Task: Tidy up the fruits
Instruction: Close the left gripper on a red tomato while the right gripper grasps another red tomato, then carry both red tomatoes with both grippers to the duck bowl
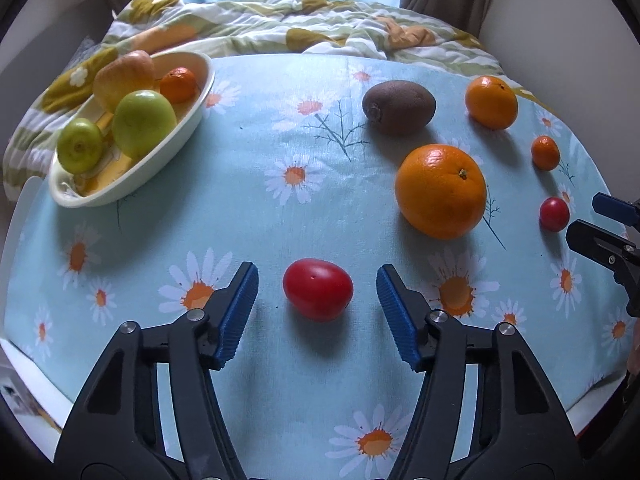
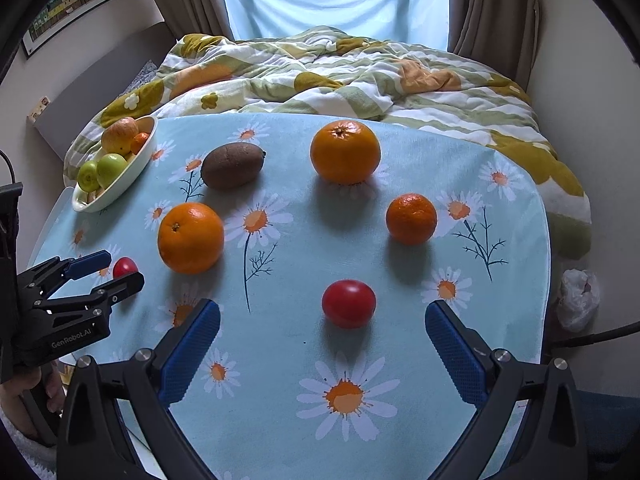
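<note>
A red tomato [image 1: 318,290] lies on the daisy tablecloth between the blue pads of my left gripper [image 1: 317,269], with a gap on each side; that gripper is open. A second red tomato [image 2: 349,303] lies between the wide-spread fingers of my open right gripper [image 2: 322,309], untouched. A cream oval bowl [image 1: 202,98] at the far left holds green apples [image 1: 144,124], a yellowish fruit and a small mandarin. A kiwi [image 1: 398,108], two oranges [image 1: 440,191] [image 1: 491,102] and a small mandarin [image 1: 545,153] lie loose on the cloth.
A rumpled quilt [image 2: 340,76] on a bed lies just beyond the table's far edge. The table's right edge [image 2: 546,240] drops to the floor, where a white plastic bag [image 2: 578,298] lies. A person's hand [image 2: 24,400] holds the left gripper [image 2: 122,268].
</note>
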